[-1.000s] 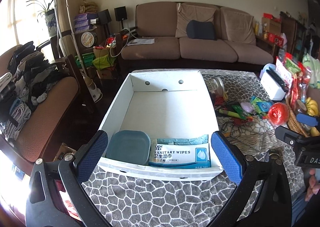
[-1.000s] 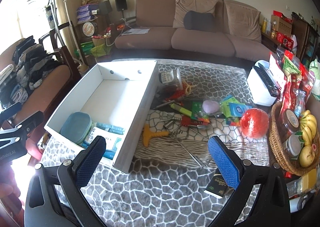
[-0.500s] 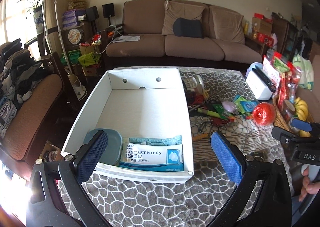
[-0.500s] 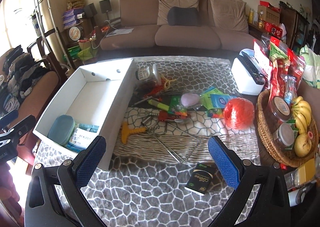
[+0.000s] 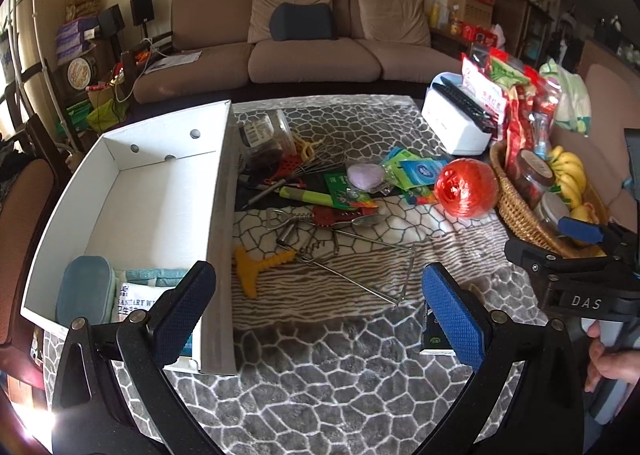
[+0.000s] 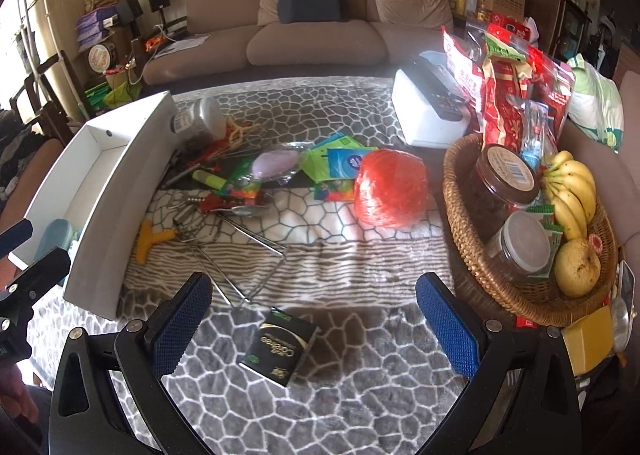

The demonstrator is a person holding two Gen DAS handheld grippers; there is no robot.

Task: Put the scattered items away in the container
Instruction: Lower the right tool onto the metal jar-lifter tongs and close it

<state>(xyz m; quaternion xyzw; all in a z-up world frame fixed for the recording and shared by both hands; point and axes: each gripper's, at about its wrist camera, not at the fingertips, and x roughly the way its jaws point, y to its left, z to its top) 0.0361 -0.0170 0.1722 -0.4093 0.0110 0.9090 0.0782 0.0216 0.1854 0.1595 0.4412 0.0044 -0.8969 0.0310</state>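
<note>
1. Readable writing: "SANITARY W…" on the wipes pack (image 5: 134,301) inside the white box (image 5: 218,191); "DAS" on the right hand-held gripper (image 5: 576,255); a black packet (image 6: 280,345) carries script too blurred to read for certain.
2. Counts: one red twine ball (image 6: 390,187), one yellow scraper (image 5: 260,265), two jars in the wicker basket (image 6: 456,191), one blue lidded tub (image 5: 82,293) in the box.
3. Both hand-held grippers, left (image 5: 318,309) and right (image 6: 314,323), gape wide and empty above the patterned cloth surface (image 6: 360,395); a brown sofa (image 5: 312,43) stands behind.
</note>
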